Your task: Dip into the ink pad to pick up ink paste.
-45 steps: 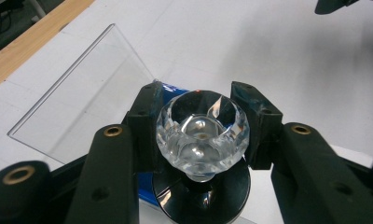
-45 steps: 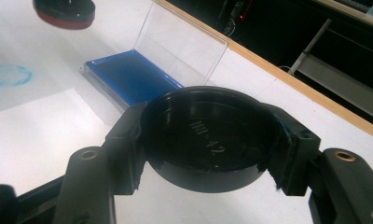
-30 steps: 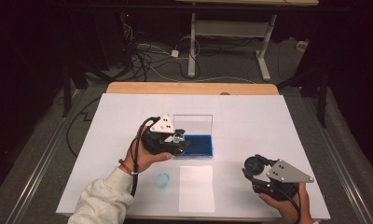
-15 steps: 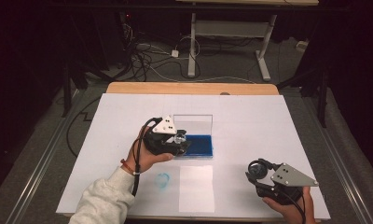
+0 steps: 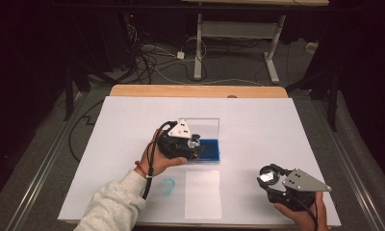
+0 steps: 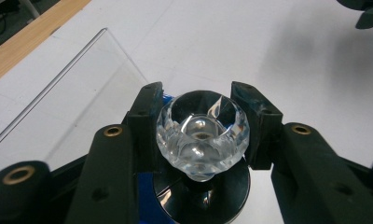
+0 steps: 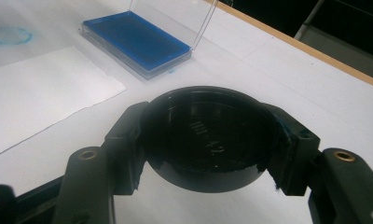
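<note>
Nearest the person, the right tool [image 5: 277, 185] hovers low over the white tabletop [image 5: 258, 120] at the near right corner, its jaws closed most of the way onto a round black cap [image 7: 208, 137] that sits snugly between them, hollow side up. The risk there looks small, though the cap's rim is smooth and a slackened grip could let it tip out and roll off the near edge.

A step further in, a sheet of white paper [image 5: 202, 192] lies flat, with a faint blue ring mark [image 5: 168, 185] just to its left. Wet ink carried here could smear if the stamp twists on contact.

Further on, the left tool [image 5: 188, 144] is narrowed onto a clear faceted knob [image 6: 202, 133], which tops a round black stamp body [image 6: 201, 198]; both jaws press the knob's sides. This is the danger point: the knob is glossy and rounded, held by two small contact patches, so it could slip or rotate. It hangs right at the blue ink pad [image 5: 207, 149], over the pad's left part. Whether the stamp touches the ink, I cannot tell.

Just behind stands the pad's clear lid [image 5: 205, 127], upright and open. A careless lift could knock it shut or drag the case across the tabletop.
</note>
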A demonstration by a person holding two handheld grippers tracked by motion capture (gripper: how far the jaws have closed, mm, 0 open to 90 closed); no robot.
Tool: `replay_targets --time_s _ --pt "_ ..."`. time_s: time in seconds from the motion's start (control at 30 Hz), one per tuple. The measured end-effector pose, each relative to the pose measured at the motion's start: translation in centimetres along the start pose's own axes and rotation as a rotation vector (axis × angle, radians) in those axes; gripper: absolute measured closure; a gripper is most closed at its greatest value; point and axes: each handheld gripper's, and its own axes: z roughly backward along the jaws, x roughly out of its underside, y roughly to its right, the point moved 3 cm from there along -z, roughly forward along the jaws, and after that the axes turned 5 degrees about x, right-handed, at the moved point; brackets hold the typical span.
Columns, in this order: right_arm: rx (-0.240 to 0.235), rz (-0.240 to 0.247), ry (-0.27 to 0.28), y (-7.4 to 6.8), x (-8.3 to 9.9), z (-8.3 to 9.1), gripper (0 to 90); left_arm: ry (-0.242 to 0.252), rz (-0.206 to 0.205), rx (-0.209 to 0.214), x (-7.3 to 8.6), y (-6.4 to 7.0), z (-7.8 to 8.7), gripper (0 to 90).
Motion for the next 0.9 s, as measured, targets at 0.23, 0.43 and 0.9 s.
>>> replay_targets --time_s 0.23,0.43,0.9 --pt "-0.008 0.022 -0.005 -0.3 0.1 -0.1 38.5 -0.009 -0.003 -0.011 -0.8 -1.6 -1.5 54.6" --pt "-0.017 0.024 -0.015 -0.4 0.2 -0.5 38.5 -0.045 -0.021 -0.014 -0.4 -2.6 -2.8 54.5" --pt "-0.026 0.033 -0.032 -0.5 0.5 -0.7 38.4 -0.053 0.034 -0.024 1.7 -3.9 -3.8 54.6"
